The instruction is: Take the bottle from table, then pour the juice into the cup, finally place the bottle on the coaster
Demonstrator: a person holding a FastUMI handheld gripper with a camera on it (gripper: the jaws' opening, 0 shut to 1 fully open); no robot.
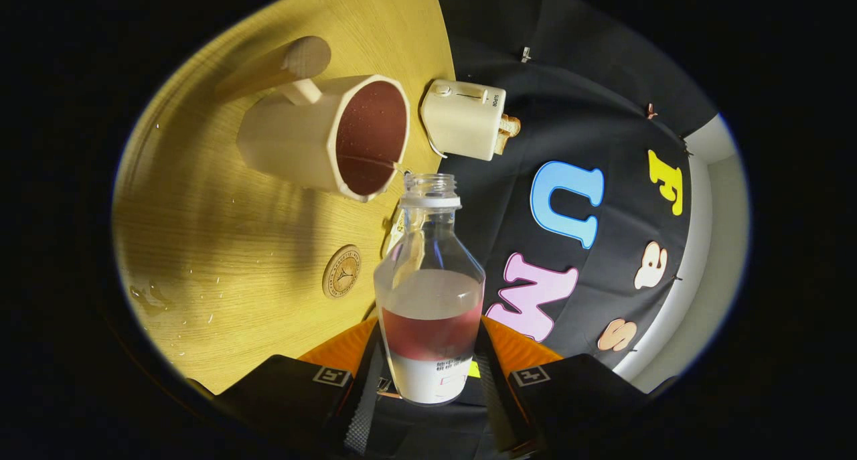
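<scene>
Red juice sits low in the clear plastic bottle (429, 292), which has no cap and a white label at its base. The claw (428, 379) is clamped on the bottle, one finger pressing each side near the bottom. The whole view is turned sideways, so the bottle is tipped over. Its open mouth is just beside the rim of the cream plastic cup with a handle (328, 135), which stands on the yellow wooden worktop (221, 246). The cup already holds a lot of red juice, and I think a thin stream runs from the mouth into it, though it is hard to see.

The pouring step looks nearly done. To do it well, keep the mouth right over the cup and tip slowly, so nothing splashes. Some drops already lie on the worktop, so care is needed. Hold tight, because the bottle is smooth and could slip.

The round wooden coaster (342, 271) lies on the worktop, near the bottle and apart from the cup. A small cream toy toaster (464, 119) sits beyond the cup.
</scene>
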